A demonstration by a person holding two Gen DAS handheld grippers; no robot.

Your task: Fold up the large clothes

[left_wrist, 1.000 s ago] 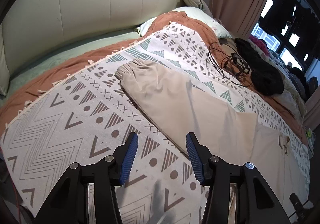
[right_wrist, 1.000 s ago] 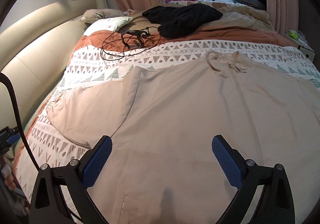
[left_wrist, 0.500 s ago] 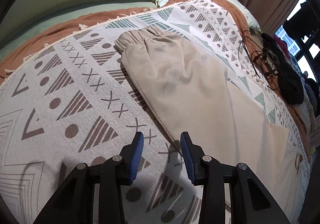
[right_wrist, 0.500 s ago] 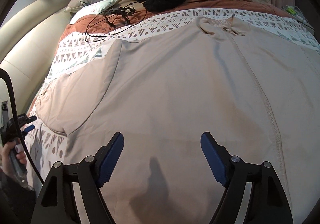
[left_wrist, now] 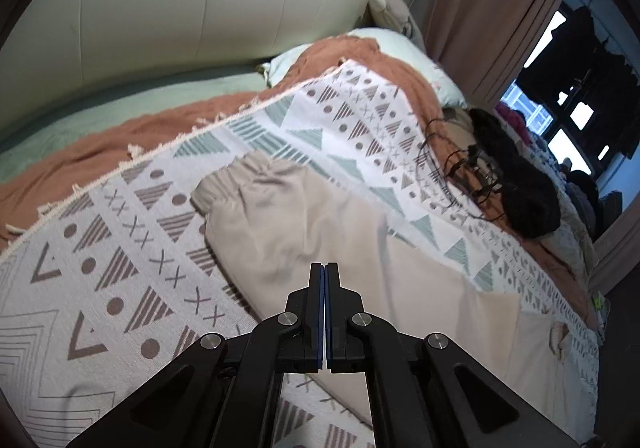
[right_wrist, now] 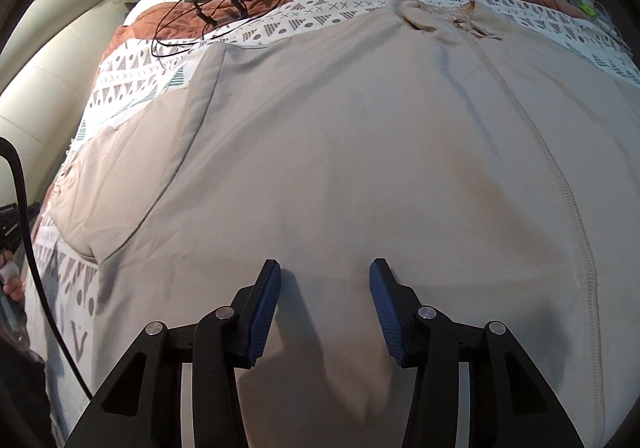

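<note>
A large beige zip jacket point(right_wrist: 360, 128) lies spread flat on the bed, collar point(right_wrist: 440, 16) at the far side. Its sleeve point(left_wrist: 280, 216) stretches across the patterned blanket and ends in an elastic cuff point(left_wrist: 216, 188). My left gripper point(left_wrist: 325, 268) is shut over the sleeve's near edge, pads together; no cloth shows between them. Low over the jacket's body, left of the zip point(right_wrist: 560, 176), sits my right gripper point(right_wrist: 325, 276). Its jaws are closing and still stand apart, with flat cloth between the blue pads point(right_wrist: 266, 308).
A white patterned blanket point(left_wrist: 100, 268) covers a rust bedspread. The cream headboard point(left_wrist: 160, 8) and a pillow point(left_wrist: 400, 44) are at the bed's head. A black garment point(left_wrist: 520, 188) and tangled cables point(left_wrist: 452, 168) lie beyond the jacket. A hand point(right_wrist: 10, 280) shows at the left edge.
The left jaws went from half open to fully shut as that gripper moved over the sleeve's edge. The right gripper sank toward the jacket and its jaws narrowed by about half.
</note>
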